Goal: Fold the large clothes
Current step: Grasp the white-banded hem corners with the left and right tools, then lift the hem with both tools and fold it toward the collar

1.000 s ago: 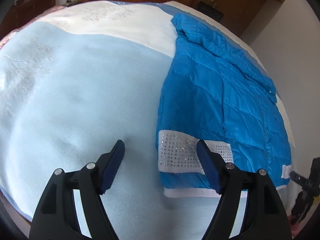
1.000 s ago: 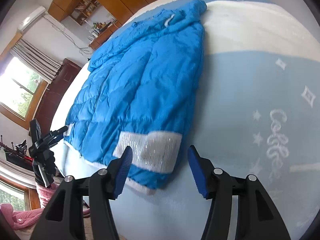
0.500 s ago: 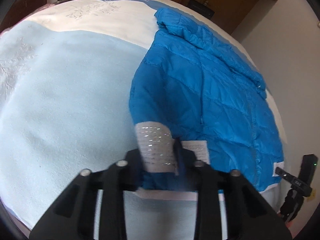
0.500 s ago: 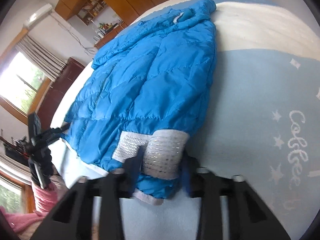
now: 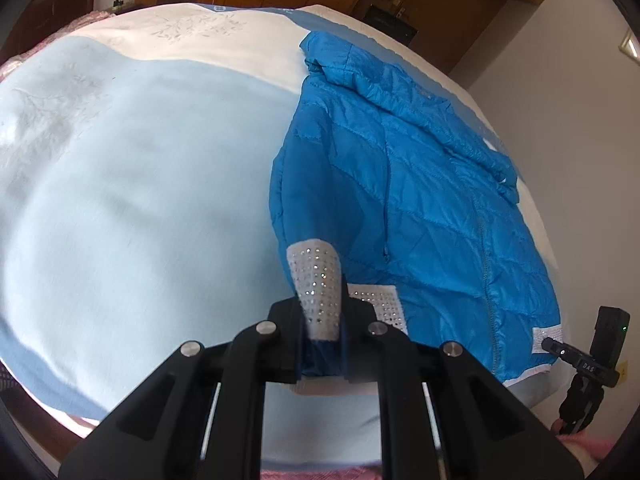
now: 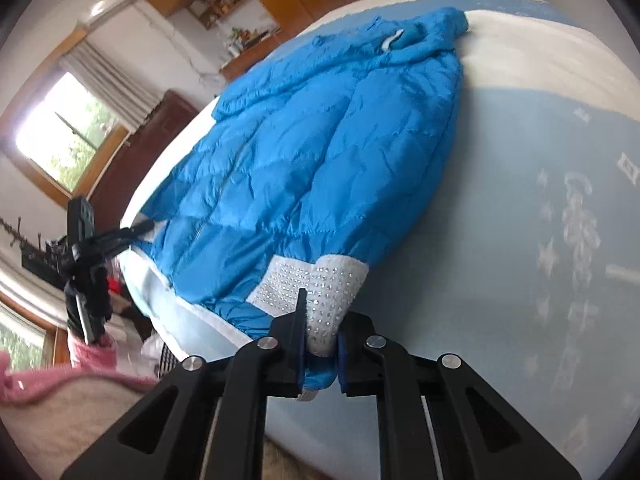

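Grippers, wide a second ago, now closing: left gripper (image 5: pixel 322 342) and right gripper (image 6: pixel 318 354) pinching jacket (image 5: pixel 420 208) hem corners, readying fold.

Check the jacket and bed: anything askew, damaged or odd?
Nothing damaged. The blue jacket lies flat on the blanket; only its studded white cuffs are bunched up, one pinched in the closing left tool, one in the closing right tool.
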`<state>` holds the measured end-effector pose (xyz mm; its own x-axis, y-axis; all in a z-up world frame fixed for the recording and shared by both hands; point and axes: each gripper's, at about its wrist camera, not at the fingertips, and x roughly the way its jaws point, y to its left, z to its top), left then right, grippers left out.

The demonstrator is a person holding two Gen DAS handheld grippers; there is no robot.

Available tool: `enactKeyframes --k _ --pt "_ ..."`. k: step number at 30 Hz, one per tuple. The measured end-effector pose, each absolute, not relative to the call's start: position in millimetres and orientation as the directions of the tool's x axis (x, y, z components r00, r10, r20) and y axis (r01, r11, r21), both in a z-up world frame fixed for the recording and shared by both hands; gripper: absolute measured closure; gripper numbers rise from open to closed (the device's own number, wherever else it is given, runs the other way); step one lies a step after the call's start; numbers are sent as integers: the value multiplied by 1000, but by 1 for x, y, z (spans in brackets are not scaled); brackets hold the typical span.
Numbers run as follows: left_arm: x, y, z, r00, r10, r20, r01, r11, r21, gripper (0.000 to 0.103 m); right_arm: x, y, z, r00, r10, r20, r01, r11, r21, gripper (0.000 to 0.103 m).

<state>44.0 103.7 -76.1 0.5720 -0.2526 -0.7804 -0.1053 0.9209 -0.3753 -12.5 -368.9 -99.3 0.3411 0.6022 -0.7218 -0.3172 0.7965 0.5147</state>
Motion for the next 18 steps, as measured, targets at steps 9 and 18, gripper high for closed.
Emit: enactKeyframes --k 9,18 --pt "58 114 -94 555 -279 -784 -131 901 -413 72 -1 -373 -109 305 618 -725 -271 786 556 81" --pt "40 113 -97 561 -301 -771 -121 892 -436 75 0 -367 -116 295 625 -723 -281 780 559 76"
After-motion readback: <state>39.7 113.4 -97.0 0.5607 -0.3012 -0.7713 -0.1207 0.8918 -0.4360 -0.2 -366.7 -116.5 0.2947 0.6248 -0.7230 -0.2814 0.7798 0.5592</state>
